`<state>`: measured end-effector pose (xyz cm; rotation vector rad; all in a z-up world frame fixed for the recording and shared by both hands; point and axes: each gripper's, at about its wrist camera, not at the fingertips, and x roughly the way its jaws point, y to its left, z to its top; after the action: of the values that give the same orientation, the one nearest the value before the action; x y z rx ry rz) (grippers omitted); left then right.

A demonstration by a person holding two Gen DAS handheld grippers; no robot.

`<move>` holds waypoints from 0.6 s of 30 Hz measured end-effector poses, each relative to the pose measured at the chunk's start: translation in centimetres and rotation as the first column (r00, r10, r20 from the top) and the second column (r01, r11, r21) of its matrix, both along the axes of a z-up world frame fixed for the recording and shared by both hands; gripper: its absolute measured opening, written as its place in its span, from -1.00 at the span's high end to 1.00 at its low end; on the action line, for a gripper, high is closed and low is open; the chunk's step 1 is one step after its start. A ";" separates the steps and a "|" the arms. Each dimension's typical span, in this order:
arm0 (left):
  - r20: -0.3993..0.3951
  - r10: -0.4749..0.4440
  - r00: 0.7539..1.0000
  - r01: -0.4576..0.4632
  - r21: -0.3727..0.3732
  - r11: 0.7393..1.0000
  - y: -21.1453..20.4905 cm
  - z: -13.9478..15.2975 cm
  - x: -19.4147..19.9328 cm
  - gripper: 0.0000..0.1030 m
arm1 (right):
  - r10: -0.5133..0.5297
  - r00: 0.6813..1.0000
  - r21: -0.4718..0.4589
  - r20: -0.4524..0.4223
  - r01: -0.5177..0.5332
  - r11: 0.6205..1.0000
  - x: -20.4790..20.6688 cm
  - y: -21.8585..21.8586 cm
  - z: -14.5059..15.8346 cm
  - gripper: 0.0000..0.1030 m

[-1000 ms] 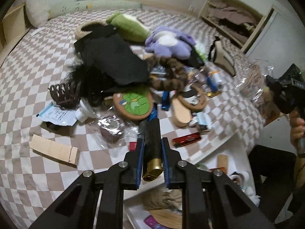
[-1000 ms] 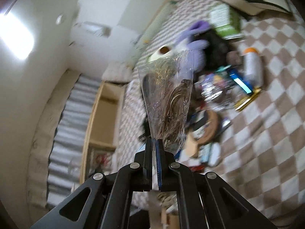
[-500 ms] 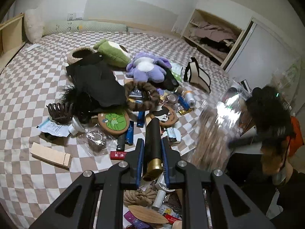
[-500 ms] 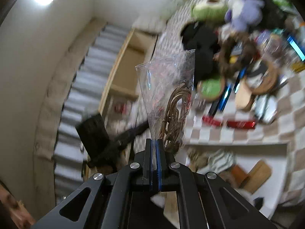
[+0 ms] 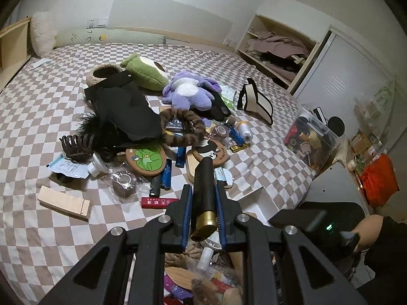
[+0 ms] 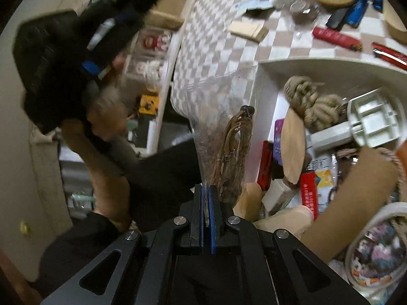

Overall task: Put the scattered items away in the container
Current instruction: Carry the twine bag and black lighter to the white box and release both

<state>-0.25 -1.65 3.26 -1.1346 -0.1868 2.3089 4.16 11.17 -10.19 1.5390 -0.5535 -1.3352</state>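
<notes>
My left gripper (image 5: pixel 203 198) is shut on a black tube with a gold cap (image 5: pixel 204 178), held above the bed's near edge. Below it sits the white container (image 5: pixel 255 193), with rope, wooden pieces and packets inside. In the right wrist view, my right gripper (image 6: pixel 207 190) is shut on the corner of a clear plastic bag of brown cords (image 6: pixel 229 150). The bag hangs by the left wall of the container (image 6: pixel 305 63). Scattered items lie on the checked bedspread (image 5: pixel 38 101): a purple plush (image 5: pixel 188 94), a green plush (image 5: pixel 145 72), a black cloth (image 5: pixel 124 111) and a red box (image 5: pixel 159 202).
A wooden block (image 5: pixel 63 202), a brown claw clip (image 5: pixel 76 143) and a green round board (image 5: pixel 147 158) lie near the front of the bed. A clear box of small things (image 5: pixel 310 139) stands at the right edge. A hand (image 6: pixel 101 132) shows blurred at the left.
My right gripper has swung the bag from above the bed down to the container's left side. My left gripper has risen a little with the tube, then kept still.
</notes>
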 end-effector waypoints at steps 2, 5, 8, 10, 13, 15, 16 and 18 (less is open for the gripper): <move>0.002 -0.009 1.000 0.009 0.000 1.000 0.2 -0.1 0.2 0.65 | 0.007 1.000 0.019 0.000 -0.007 1.000 0.1 -0.4 -0.6 0.90; 0.006 -0.023 1.000 0.023 -0.001 1.000 0.5 -0.2 0.5 0.65 | -0.018 0.999 0.082 -0.040 0.021 0.996 0.0 0.0 -0.7 0.90; 0.014 -0.040 0.999 0.041 -0.006 0.999 0.9 -0.5 0.8 0.65 | -0.051 0.993 0.115 -0.104 0.063 0.991 0.0 1.3 0.1 0.54; 0.019 -0.050 0.999 0.051 -0.007 0.999 1.2 -0.7 1.0 0.65 | -0.071 0.987 0.120 -0.144 0.089 0.989 0.5 2.3 1.1 -0.43; 0.027 -0.068 0.997 0.068 -0.008 0.998 1.7 -0.9 1.0 0.65 | -0.051 0.979 0.100 -0.195 0.071 0.992 0.9 3.9 2.6 -0.76; 0.034 -0.084 0.996 0.085 -0.008 0.996 2.2 -1.1 1.0 0.65 | 0.007 0.978 0.062 -0.208 0.006 0.998 1.3 4.7 3.7 -0.76; 0.040 -0.098 0.994 0.098 -0.008 0.995 2.7 -1.3 1.1 0.65 | 0.029 0.974 0.049 -0.225 -0.019 0.999 1.5 5.1 4.4 -0.76; 0.054 -0.122 0.991 0.123 -0.010 0.992 3.6 -1.7 1.1 0.65 | 0.041 0.959 0.045 -0.281 -0.029 0.999 1.9 5.8 5.9 -0.77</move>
<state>0.82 1.98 1.59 -1.1818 -0.1179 2.1766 6.03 17.02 -4.31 1.3527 -0.3204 -1.5141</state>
